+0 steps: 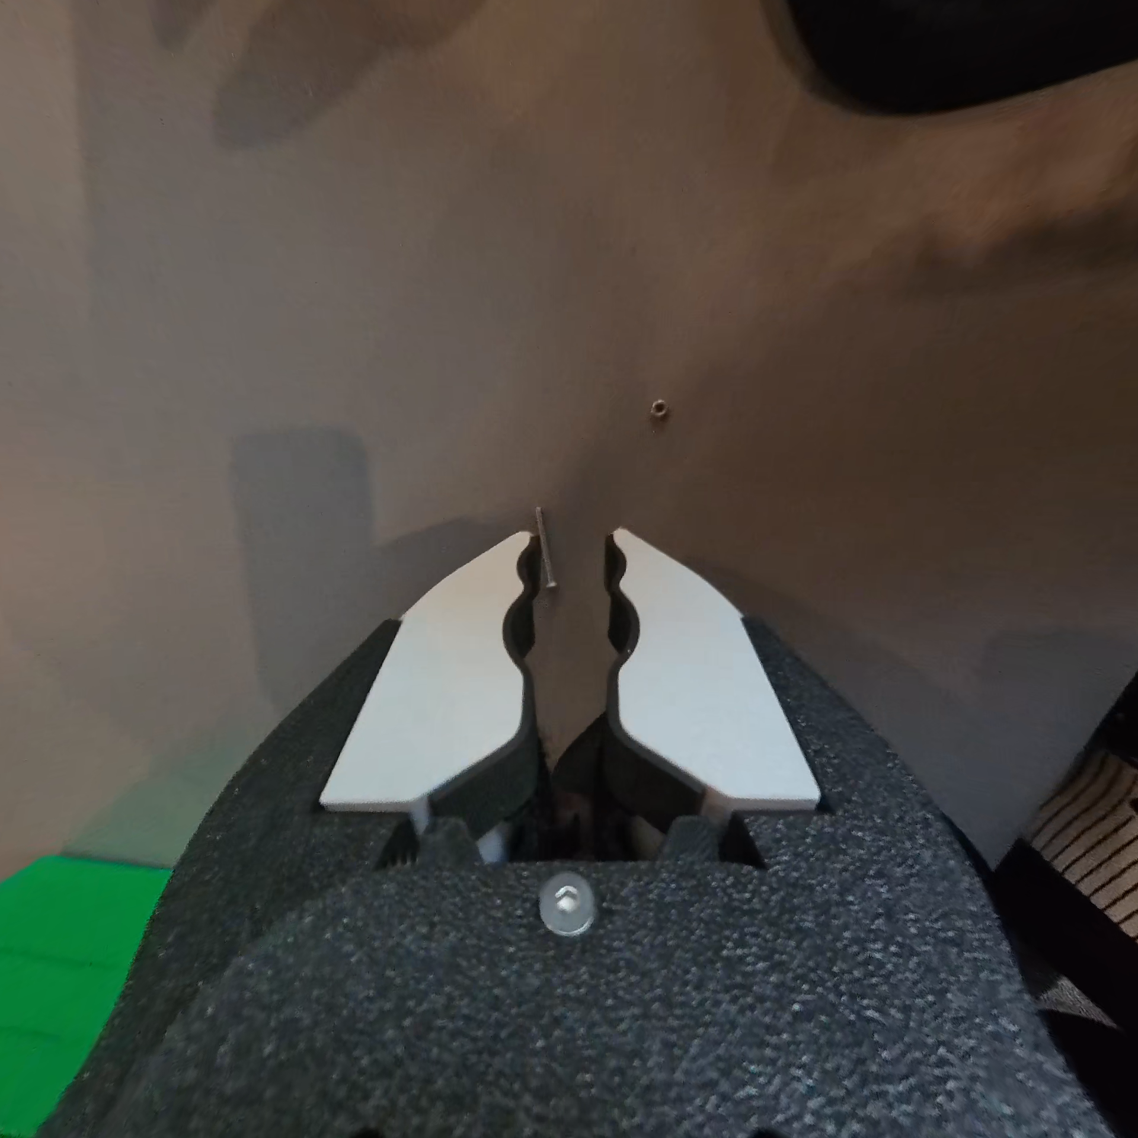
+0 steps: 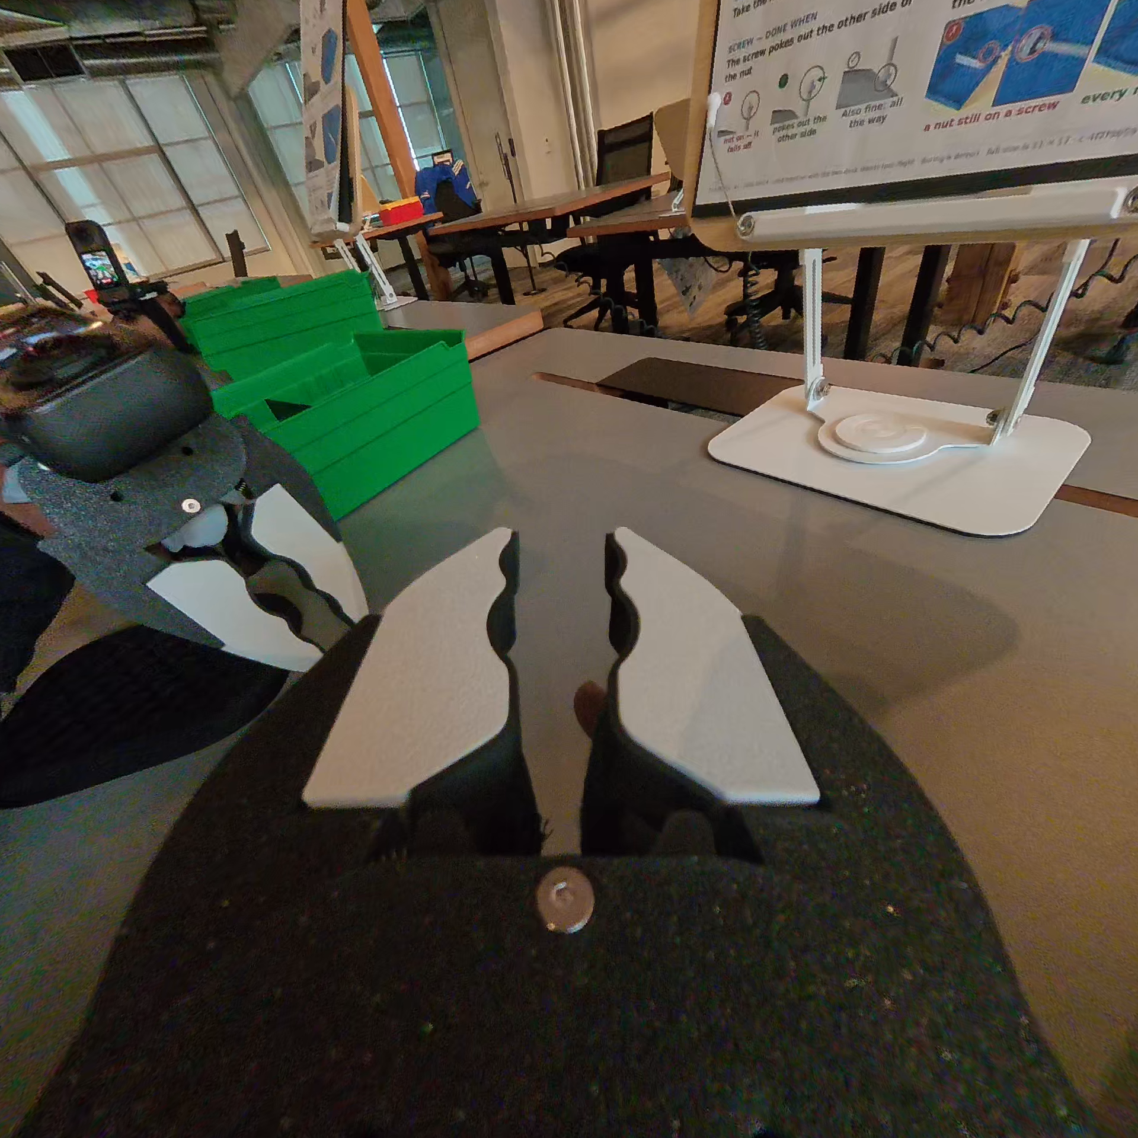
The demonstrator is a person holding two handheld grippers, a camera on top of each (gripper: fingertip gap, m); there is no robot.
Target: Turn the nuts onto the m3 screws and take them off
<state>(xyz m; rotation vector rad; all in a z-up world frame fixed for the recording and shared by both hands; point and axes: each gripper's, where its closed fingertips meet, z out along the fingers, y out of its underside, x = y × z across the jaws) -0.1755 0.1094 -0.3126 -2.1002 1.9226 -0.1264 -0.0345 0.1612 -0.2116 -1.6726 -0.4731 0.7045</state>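
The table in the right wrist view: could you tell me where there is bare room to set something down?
The grey table is bare ahead of the right gripper, between the green bins and the white stand base, and on the near right. The left is crowded: bins and the left gripper. A screw and nut lie there.

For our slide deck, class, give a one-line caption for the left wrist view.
Open left gripper over the grey table: a screw lies beside one jaw, a nut farther off.

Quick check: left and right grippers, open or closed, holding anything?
Left gripper: open; screw lies beside one finger, not gripped.
Right gripper: open, empty.
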